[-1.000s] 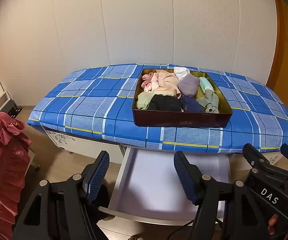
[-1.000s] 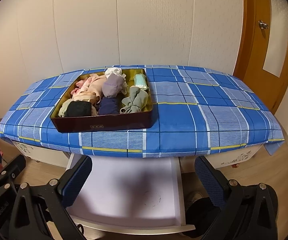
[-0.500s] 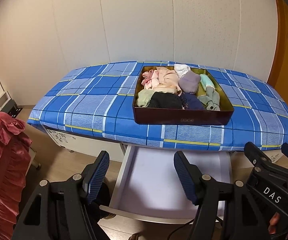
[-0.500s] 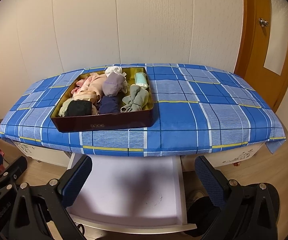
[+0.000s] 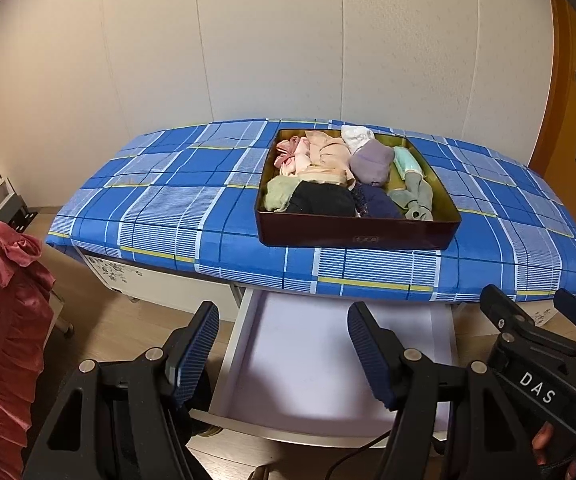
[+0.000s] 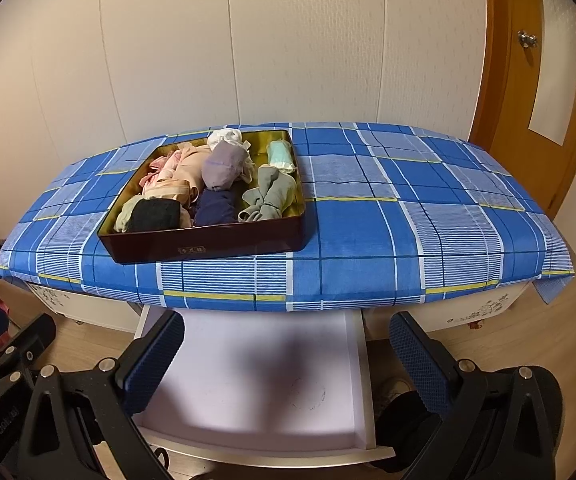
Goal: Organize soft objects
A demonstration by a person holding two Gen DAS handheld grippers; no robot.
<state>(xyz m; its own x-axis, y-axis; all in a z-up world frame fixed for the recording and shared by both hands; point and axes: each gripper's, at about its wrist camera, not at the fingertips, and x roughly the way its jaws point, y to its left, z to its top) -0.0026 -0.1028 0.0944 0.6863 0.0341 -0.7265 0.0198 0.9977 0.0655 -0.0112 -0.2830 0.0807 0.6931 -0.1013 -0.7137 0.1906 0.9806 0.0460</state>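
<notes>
both cameras are drawing closer to the tin box (image 5: 358,236) of soft rolled socks and underwear (image 6: 215,168), sitting near the front edge of the plaid-covered surface (image 6: 388,216). light and squashy, each roll is best pinched mid-bundle. left gripper (image 5: 283,350) and right gripper (image 6: 288,354) are hanging apart, empty, over the open drawer (image 6: 247,392); only the tin's walls are obstructing.

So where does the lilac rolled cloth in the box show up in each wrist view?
Left wrist: the lilac roll lies right of centre, in the far half of the box.
Right wrist: the lilac roll lies left of centre, in the same far half.
Shared landmark: the open drawer below the blue plaid cover.
</notes>
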